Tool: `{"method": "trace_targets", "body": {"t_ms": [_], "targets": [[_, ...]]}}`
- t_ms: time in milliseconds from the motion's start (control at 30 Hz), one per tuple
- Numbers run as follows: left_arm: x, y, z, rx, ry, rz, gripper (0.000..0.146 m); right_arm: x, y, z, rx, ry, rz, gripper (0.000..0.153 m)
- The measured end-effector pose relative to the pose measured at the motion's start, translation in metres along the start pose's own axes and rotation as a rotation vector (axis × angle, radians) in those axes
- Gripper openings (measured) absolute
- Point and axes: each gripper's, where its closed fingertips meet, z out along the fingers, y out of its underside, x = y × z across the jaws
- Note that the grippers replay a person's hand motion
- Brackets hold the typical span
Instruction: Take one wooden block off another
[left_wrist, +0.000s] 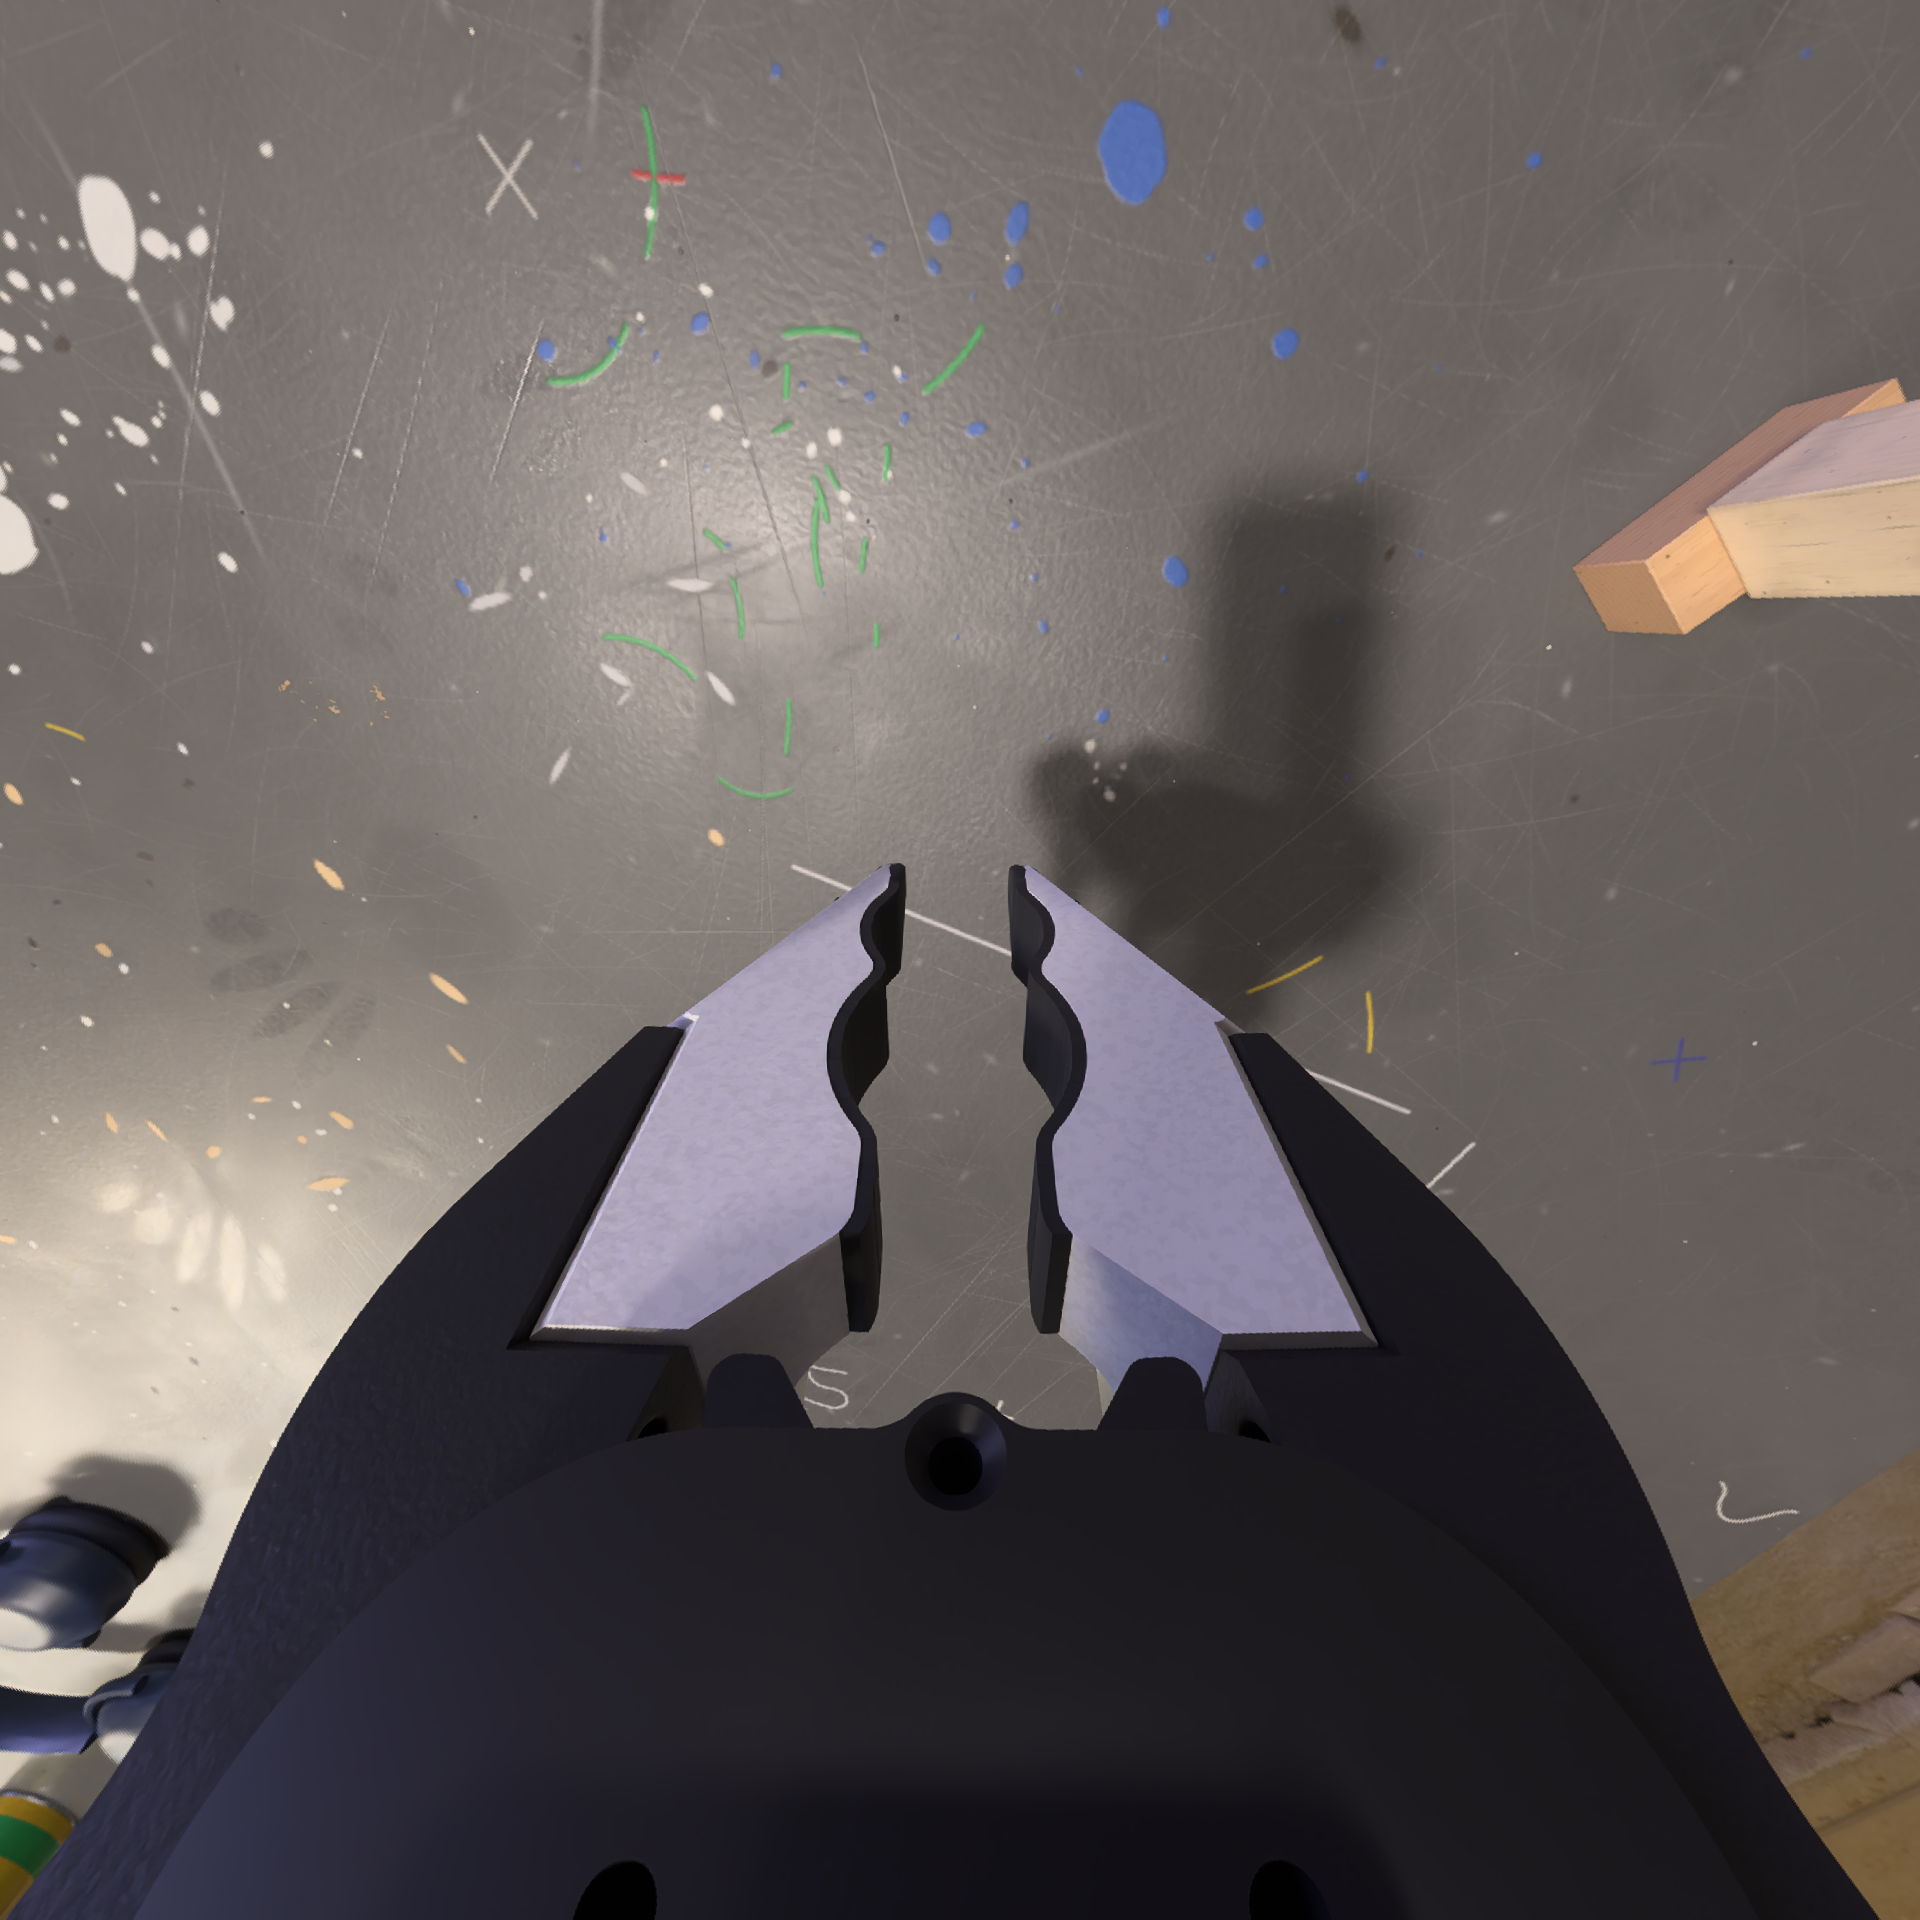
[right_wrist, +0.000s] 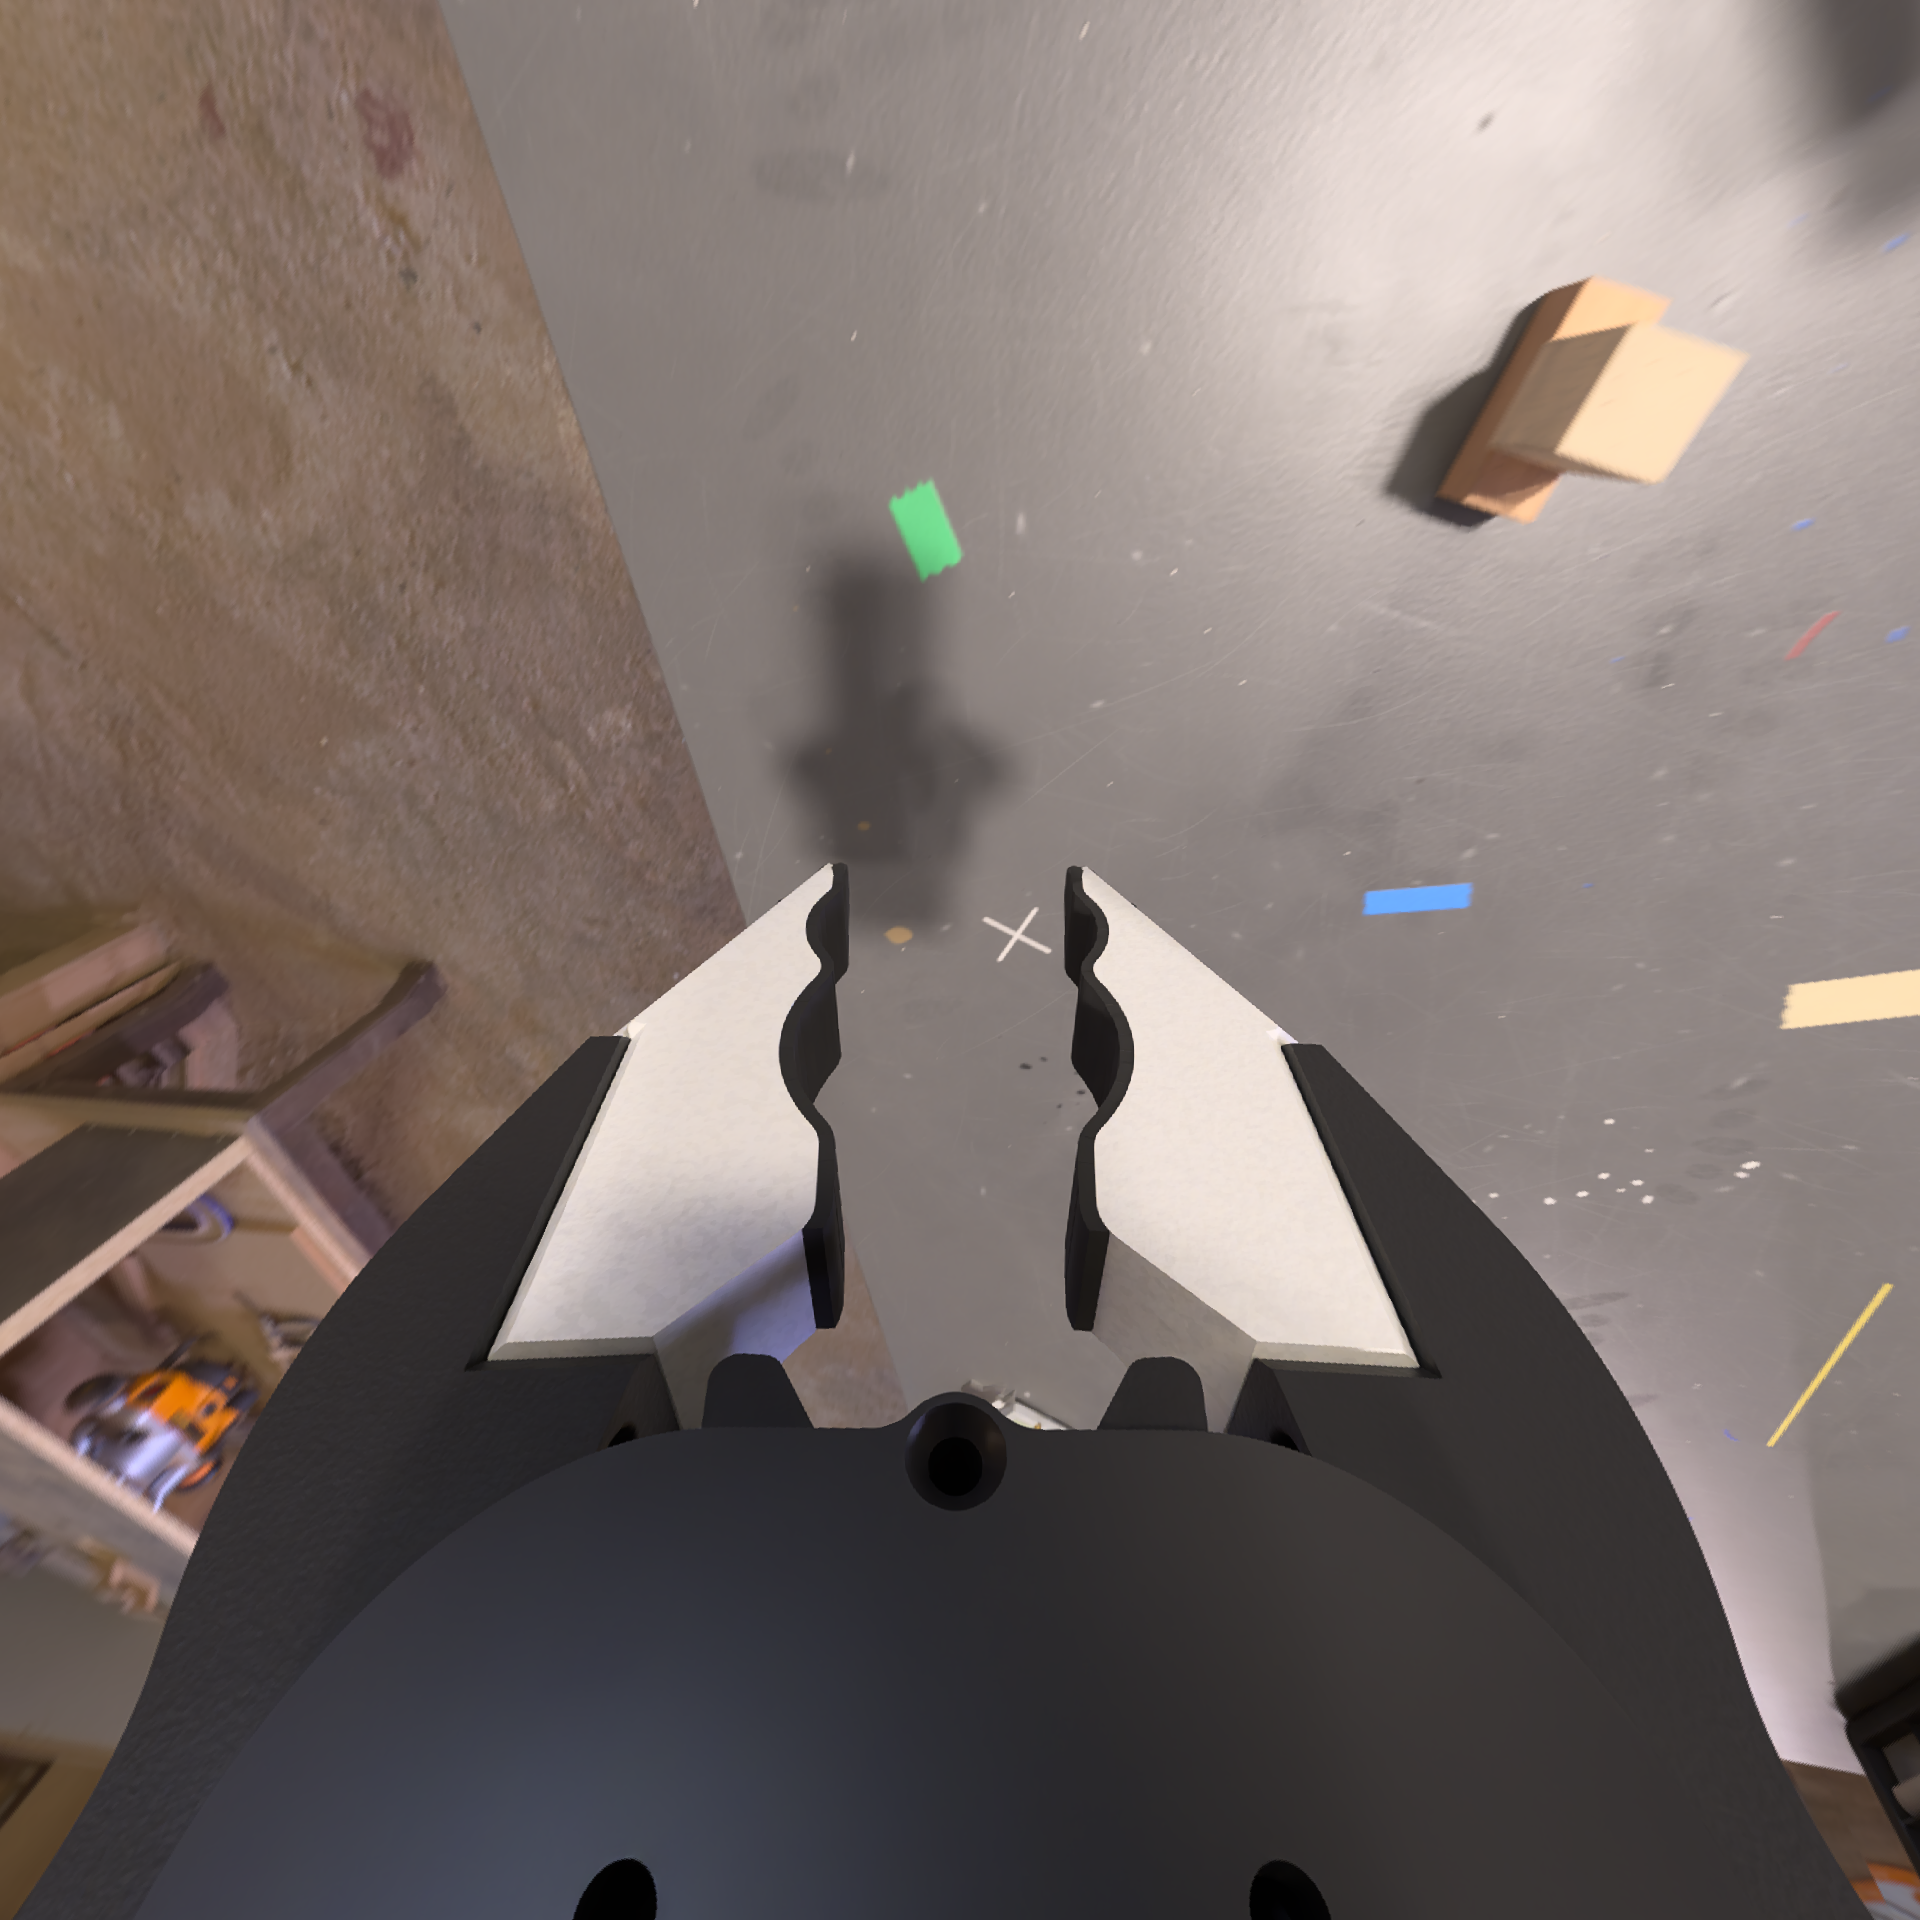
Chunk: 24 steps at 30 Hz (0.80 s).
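Note:
Two wooden blocks lie stacked crosswise on a grey paint-spattered table. In the left wrist view the pale upper block (left_wrist: 1839, 509) rests on the darker lower block (left_wrist: 1662, 551) at the far right edge. In the right wrist view the upper block (right_wrist: 1631, 400) sits across the lower block (right_wrist: 1507, 478) at the upper right. My left gripper (left_wrist: 956, 878) is open and empty, above the table, well to the left of the blocks. My right gripper (right_wrist: 956, 878) is open and empty, above the table, short of the blocks and to their left.
The table edge (right_wrist: 644, 665) runs diagonally at the left of the right wrist view, with a brown floor and a wooden shelf (right_wrist: 156, 1195) of tools below. Green (right_wrist: 925, 528), blue (right_wrist: 1418, 899) and tan (right_wrist: 1849, 1000) tape strips lie on the table. Dark-blue objects (left_wrist: 62, 1590) show at lower left.

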Motion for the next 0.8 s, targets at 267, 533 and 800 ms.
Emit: {"method": "trace_targets", "body": {"t_ms": [267, 533, 800], "targets": [[0.000, -0.001, 0.000, -0.001, 0.007, -0.003, 0.019, 0.076, -0.052, -0.033, 0.195, 0.187, 0.086, 0.046], [0.001, -0.001, 0.000, -0.002, 0.014, -0.005, 0.019, 0.149, -0.080, 0.041, 0.022, 0.165, 0.147, 0.055], [0.000, -0.001, 0.000, -0.002, 0.011, -0.006, 0.019, 0.162, -0.067, 0.093, -0.162, 0.100, 0.158, 0.054]]}}
